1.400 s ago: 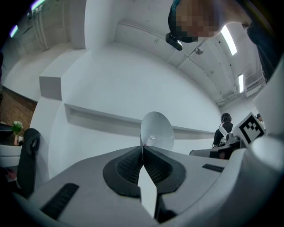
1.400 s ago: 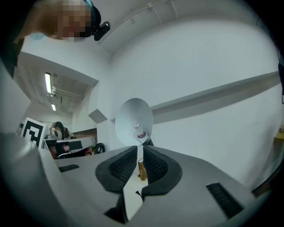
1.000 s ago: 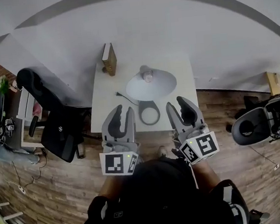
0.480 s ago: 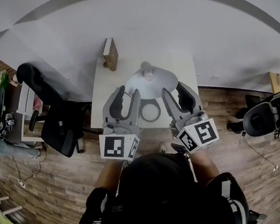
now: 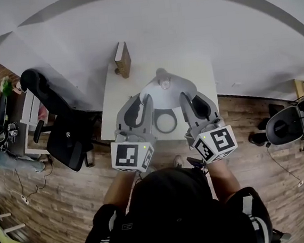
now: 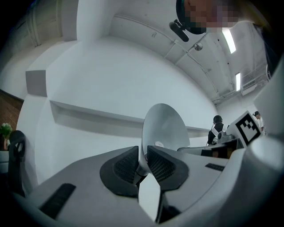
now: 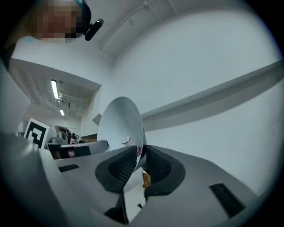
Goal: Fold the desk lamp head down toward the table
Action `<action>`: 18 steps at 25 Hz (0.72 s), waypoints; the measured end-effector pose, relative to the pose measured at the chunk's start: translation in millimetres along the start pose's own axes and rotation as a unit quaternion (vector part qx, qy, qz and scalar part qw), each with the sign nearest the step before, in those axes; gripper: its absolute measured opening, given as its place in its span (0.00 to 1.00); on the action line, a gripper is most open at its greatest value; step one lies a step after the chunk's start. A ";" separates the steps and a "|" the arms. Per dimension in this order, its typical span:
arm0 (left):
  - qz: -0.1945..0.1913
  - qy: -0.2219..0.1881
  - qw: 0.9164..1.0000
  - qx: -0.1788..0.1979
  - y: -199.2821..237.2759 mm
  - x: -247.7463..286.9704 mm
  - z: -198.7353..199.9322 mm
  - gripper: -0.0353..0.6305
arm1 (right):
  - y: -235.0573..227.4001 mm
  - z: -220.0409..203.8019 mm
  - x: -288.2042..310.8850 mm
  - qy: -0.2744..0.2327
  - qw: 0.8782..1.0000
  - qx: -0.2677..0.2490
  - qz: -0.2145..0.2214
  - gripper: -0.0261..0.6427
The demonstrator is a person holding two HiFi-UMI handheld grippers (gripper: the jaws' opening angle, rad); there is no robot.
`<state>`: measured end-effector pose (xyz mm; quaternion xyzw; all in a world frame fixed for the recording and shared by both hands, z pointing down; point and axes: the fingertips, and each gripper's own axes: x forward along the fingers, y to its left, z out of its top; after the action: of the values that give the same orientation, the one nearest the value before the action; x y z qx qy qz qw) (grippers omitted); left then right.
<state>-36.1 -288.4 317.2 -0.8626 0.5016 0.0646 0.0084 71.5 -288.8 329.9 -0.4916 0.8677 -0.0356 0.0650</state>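
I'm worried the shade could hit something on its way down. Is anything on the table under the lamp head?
Nothing visible does. Only the lamp's own ring base lies on the table by the lamp head; the brown box stands apart at the table's back corner.

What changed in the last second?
Both grippers advanced over the white table to the white conical lamp shade. The left gripper took its left rim, the right gripper its right rim, fingers having just closed on it. The shade, dark ring base and wooden block stayed put.
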 end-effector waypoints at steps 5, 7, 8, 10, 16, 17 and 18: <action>0.003 0.000 1.000 -0.007 -3.3 -5.3 -3.9 0.14 | 0.8 -3.6 -4.8 0.005 1.000 0.004 -0.007 0.12; 0.003 0.002 1.000 -0.009 -5.2 -8.0 -7.7 0.13 | 0.3 -7.2 -8.2 0.010 1.000 0.003 -0.010 0.12; 0.003 0.003 1.000 -0.008 -5.9 -9.3 -10.0 0.13 | 0.2 -9.4 -9.4 0.010 1.000 0.003 -0.010 0.12; 0.002 0.004 1.000 -0.006 -6.1 -11.8 -14.0 0.13 | 0.7 -13.4 -11.0 0.011 1.000 0.003 -0.012 0.12; 0.002 0.007 1.000 0.001 -10.0 -21.4 -24.3 0.12 | 3.4 -24.4 -19.3 0.014 1.000 -0.003 -0.016 0.12; 0.003 0.006 1.000 0.002 -10.1 -22.9 -25.1 0.12 | 4.1 -25.2 -20.3 0.013 1.000 -0.003 -0.016 0.12; 0.005 0.005 1.000 0.001 -10.2 -24.1 -25.9 0.12 | 4.7 -26.0 -21.0 0.013 1.000 -0.004 -0.017 0.12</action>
<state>-36.4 -264.6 345.3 -0.8604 0.5060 0.0600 0.0065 74.4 -268.4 356.7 -0.5061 0.8600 -0.0396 0.0514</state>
